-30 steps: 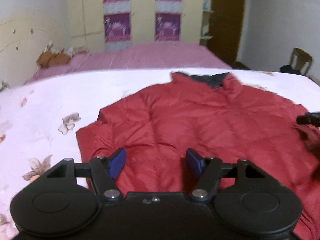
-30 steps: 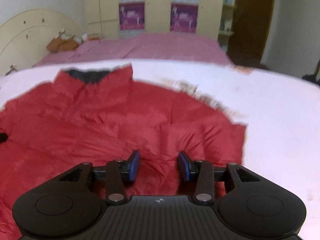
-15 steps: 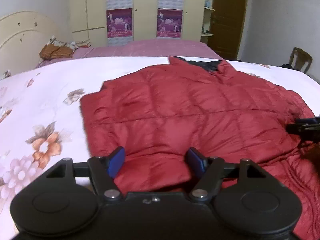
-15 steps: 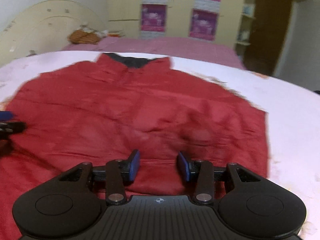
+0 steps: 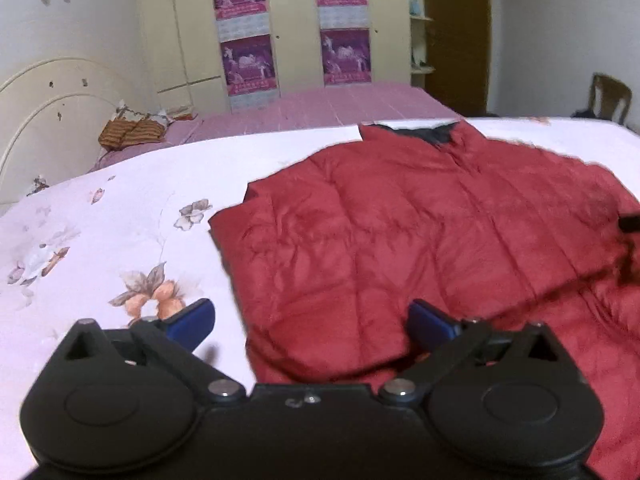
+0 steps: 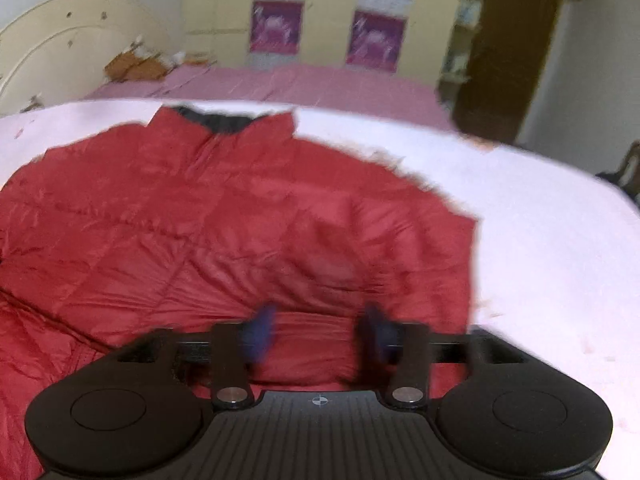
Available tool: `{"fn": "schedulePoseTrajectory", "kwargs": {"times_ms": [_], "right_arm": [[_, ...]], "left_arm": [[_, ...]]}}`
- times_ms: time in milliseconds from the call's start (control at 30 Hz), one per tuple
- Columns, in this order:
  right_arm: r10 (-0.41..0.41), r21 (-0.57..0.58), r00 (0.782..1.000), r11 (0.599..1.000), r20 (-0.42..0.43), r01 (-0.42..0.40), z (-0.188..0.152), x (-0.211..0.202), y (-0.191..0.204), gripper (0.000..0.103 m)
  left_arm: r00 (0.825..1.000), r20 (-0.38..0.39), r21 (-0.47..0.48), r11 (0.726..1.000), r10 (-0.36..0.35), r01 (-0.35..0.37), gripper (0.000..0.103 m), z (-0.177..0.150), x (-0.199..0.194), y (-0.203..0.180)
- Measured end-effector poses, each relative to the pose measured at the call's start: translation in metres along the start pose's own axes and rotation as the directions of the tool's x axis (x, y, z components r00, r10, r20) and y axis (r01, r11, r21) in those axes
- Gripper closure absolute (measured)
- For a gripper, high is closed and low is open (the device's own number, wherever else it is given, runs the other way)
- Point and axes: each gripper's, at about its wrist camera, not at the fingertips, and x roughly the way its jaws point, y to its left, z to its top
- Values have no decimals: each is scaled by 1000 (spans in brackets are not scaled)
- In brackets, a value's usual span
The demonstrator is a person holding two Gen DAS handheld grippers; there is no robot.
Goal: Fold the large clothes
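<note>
Release is the step in hand: left claw [image 5: 310, 326] and right claw [image 6: 318, 330] are both opening, pads clear of the red quilted down jacket [image 5: 420, 240] lying ahead of them on the floral-sheeted bed [image 5: 120, 220]. Next, re-grip an edge to fold.

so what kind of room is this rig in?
Most likely a home bedroom. The red padded jacket lies on a bed with a floral sheet, a second bed with a pink cover and curved headboard sits behind, and a tall wardrobe carries posters.
</note>
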Motion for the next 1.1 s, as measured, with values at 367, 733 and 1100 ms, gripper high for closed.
{"fn": "schedulePoseTrajectory", "kwargs": {"times_ms": [367, 733, 1100], "right_arm": [[35, 214, 999, 976, -7, -32, -49, -65, -41, 31], [133, 324, 991, 939, -25, -118, -121, -130, -85, 31], [239, 442, 970, 874, -34, -200, -208, -199, -130, 31]], "left_arm": [[1000, -16, 6, 1000, 16, -16, 2, -34, -53, -4], [994, -65, -6, 996, 83, -84, 8, -90, -125, -23], [991, -131, -233, 972, -33, 2, 26, -158, -188, -1]]}}
